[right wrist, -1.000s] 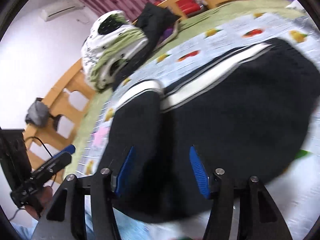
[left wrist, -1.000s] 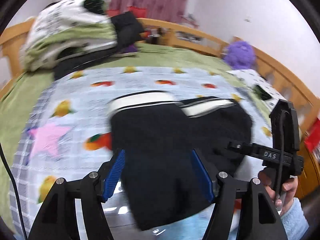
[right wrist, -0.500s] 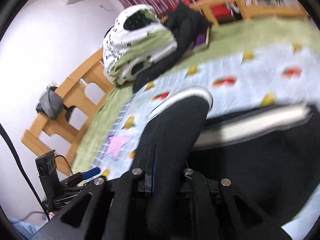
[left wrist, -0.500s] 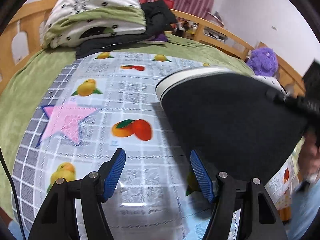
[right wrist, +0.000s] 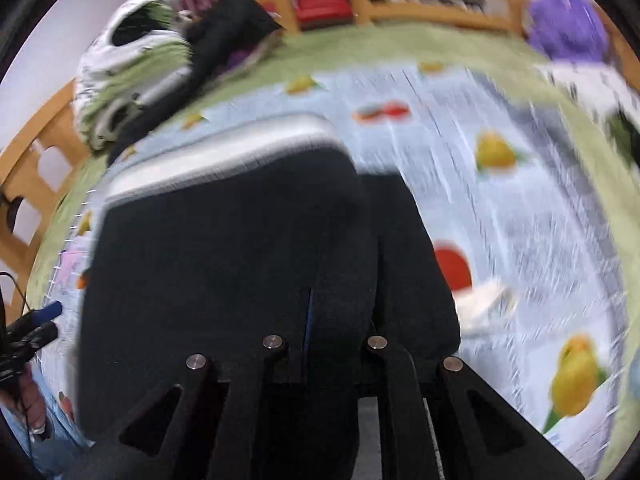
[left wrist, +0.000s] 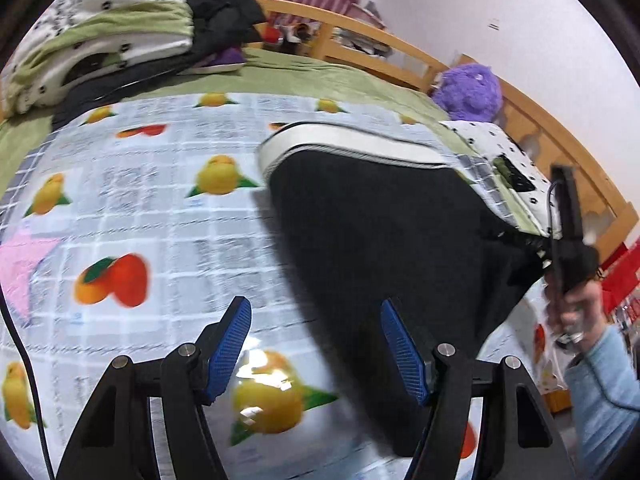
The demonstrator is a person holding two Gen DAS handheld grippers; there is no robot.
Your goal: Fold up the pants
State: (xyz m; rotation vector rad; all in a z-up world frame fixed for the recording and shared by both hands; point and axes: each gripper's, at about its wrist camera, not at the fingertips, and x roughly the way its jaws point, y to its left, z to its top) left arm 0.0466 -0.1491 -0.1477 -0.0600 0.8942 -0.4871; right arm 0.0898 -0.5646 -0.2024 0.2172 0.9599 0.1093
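Left wrist view first: our left gripper hangs with its blue pads apart and nothing between them except the fruit-print sheet below. The black pants lie to its right on the bed, the white-striped waistband at the far end and the dark cloth running back toward us, so the long axis goes roughly away from the camera, tilted rightward. The garment's near edge sits just beside the left gripper's right pad; whether they touch we cannot tell. Further right, the person's hand carries the other tool at the pants' right edge. In the right wrist view, our right gripper is clamped on a bunched fold of the pants, its jaws having just closed on it, cloth spreading leftward. We judge the right hand must carry this edge across, while the left, nearer the free side, could pin it.
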